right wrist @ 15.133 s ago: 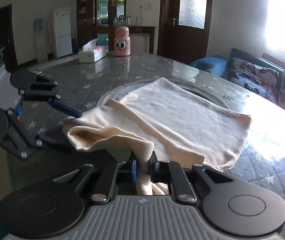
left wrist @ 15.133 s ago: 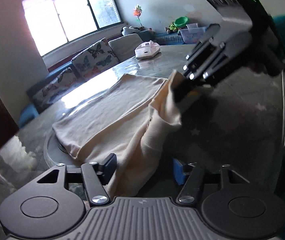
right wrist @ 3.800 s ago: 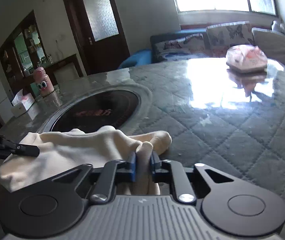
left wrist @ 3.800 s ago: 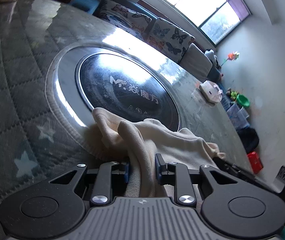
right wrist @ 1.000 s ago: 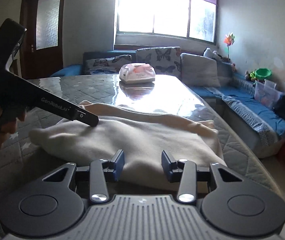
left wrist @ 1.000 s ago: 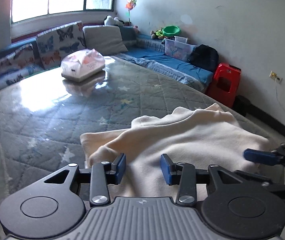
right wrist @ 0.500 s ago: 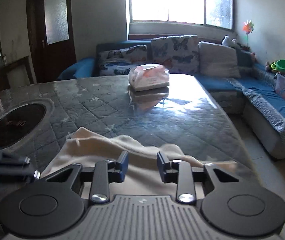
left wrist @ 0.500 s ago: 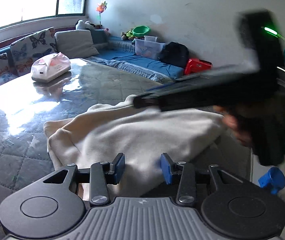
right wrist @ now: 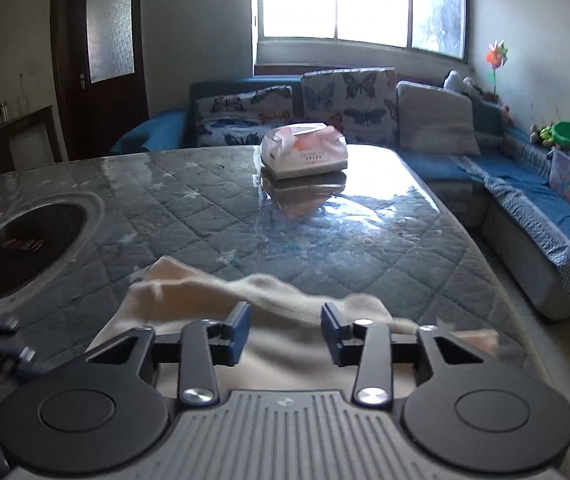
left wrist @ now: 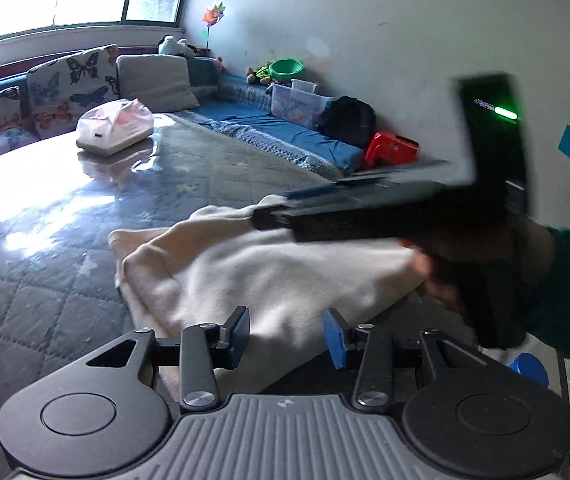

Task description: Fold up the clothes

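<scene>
Garment (left wrist: 269, 280) beneath both parted tongs

Right hand-held gripper (left wrist: 273, 216) motion-blurred; its fingertips indistinct

The left wrist camera sits low behind the left gripper (left wrist: 287, 338), close over the cream garment (left wrist: 269, 280), facing along the quilted table (left wrist: 45, 300) toward the wall and the blue sofa bench (left wrist: 285, 132). The right wrist camera looks from behind the right gripper (right wrist: 285, 332) straight down the table at the window (right wrist: 361, 0). Both views share the garment, the tissue pack (right wrist: 305, 156) and the butterfly cushions (right wrist: 349, 100).
</scene>
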Tool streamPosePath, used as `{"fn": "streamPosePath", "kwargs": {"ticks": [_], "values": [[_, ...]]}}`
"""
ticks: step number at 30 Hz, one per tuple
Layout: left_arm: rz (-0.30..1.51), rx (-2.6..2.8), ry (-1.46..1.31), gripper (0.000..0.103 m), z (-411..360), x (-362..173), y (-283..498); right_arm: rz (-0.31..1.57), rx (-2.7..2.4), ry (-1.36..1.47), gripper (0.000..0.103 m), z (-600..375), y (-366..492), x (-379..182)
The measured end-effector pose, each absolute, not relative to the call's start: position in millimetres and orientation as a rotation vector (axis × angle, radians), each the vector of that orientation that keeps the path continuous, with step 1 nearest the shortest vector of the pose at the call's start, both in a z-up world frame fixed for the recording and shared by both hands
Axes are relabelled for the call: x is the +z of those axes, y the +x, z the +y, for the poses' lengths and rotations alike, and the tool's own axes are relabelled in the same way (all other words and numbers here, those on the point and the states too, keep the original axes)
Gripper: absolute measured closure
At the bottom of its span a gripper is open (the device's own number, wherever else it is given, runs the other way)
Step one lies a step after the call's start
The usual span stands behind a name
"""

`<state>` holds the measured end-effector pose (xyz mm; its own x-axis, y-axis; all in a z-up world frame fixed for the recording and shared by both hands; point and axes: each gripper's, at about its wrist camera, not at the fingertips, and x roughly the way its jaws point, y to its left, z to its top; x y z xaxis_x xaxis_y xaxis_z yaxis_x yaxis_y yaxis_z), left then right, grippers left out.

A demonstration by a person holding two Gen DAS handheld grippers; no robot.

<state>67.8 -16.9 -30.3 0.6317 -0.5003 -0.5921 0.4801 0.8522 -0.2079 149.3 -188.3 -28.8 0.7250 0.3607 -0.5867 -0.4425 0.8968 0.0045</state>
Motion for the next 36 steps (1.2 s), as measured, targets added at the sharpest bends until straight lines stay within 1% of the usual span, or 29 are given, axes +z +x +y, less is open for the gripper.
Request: {"fn": "streamPosePath", "kwargs": {"ticks": [4,8,11,13,14,15,16,18,19,21,22,24,26,29,36], "values": [[0.704,-0.549,-0.024,0.059,-15,-35,66,0.591,0.399,-0.134,0.057,-201,115,-33],[0.7,-0.549,-0.018,0.054,-15,-34,64,0.57,0.339,-0.086,0.049,-220,89,-37],[0.704,-0.542,-0.017,0.053,-16,-34,62,0.592,0.298,-0.07,0.047,-232,81,-48],[0.702,-0.535,-0.018,0.046,-16,-33,59,0.577,0.289,-0.064,0.043,-236,75,-46],[0.701,-0.531,-0.018,0.041,-17,-32,58,0.564,0.283,-0.062,0.036,-237,71,-43],[0.699,-0.524,-0.016,0.036,-17,-32,57,0.549,0.274,-0.058,0.032,-237,68,-41],[0.697,-0.517,-0.014,0.034,-17,-31,56,0.535,0.266,-0.054,0.026,-237,64,-38],[0.692,-0.503,-0.01,0.026,-17,-30,54,0.519,0.262,-0.056,0.022,-235,60,-36],[0.69,-0.497,-0.007,0.025,-17,-30,52,0.512,0.259,-0.058,0.02,-233,57,-36],[0.685,-0.483,-0.004,0.016,-17,-29,50,0.508,0.251,-0.049,0.017,-231,53,-36],[0.686,-0.474,-0.006,0.015,-16,-29,49,0.509,0.245,-0.038,0.016,-231,52,-36],[0.683,-0.466,-0.008,0.011,-14,-29,45,0.511,0.234,-0.018,0.008,-232,49,-36],[0.682,-0.454,-0.007,0.006,-12,-30,42,0.512,0.231,-0.016,0.004,-231,45,-36],[0.686,-0.447,-0.009,0.0,-12,-30,37,0.513,0.226,-0.013,0.001,-230,40,-35],[0.707,-0.401,0.011,0.0,-10,-32,27,0.52,0.214,-0.007,0.0,-227,28,-36]]}}
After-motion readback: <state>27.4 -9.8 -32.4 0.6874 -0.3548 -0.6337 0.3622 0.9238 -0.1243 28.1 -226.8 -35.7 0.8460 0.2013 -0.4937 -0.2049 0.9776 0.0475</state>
